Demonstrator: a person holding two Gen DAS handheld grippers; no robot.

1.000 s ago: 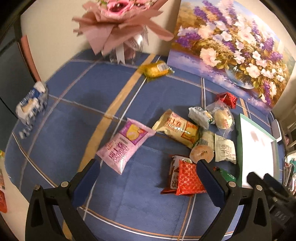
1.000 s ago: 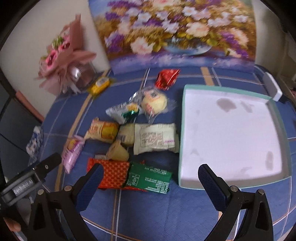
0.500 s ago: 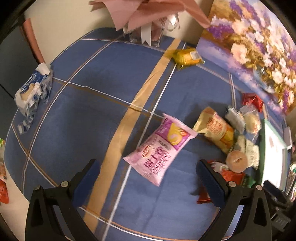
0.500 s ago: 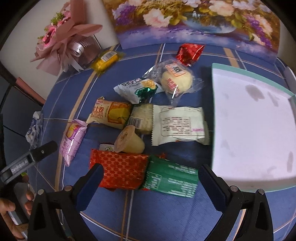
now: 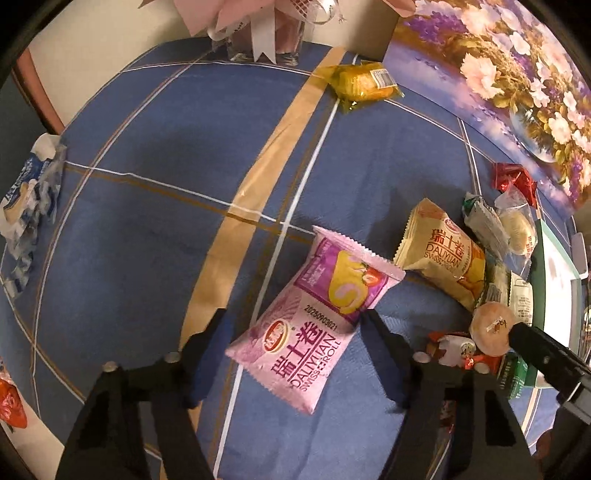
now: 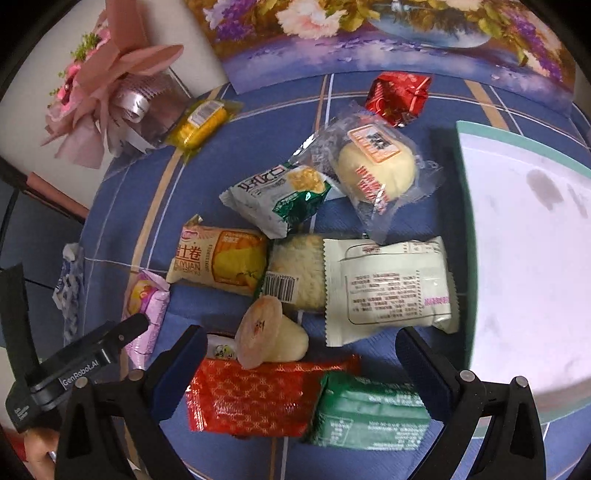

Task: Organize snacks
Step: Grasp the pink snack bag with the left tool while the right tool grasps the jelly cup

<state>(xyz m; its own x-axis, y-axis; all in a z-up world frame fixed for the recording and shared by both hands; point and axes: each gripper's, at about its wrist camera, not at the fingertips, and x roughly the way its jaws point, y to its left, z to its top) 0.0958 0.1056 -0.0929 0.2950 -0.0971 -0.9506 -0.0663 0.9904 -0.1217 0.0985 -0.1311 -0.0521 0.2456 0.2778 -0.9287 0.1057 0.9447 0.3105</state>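
Observation:
A pink Swiss-roll packet lies on the blue tablecloth between the fingers of my left gripper, which is open and low around it. My right gripper is open above a red packet and a green packet, with a small jelly cup between its fingers. Beyond it lie a yellow Swiss-roll packet, a white packet, a bun in clear wrap, a white-and-green packet and a red foil sweet. A white tray with a teal rim lies at the right.
A yellow wrapped cake lies near a pink bouquet in a glass vase at the back. A flower painting leans on the wall. A blue-white wrapper lies at the table's left edge.
Both grippers have moved down and forward. The left one now straddles the pink packet and its jaws have narrowed. The right one has come down over the red and green packets.

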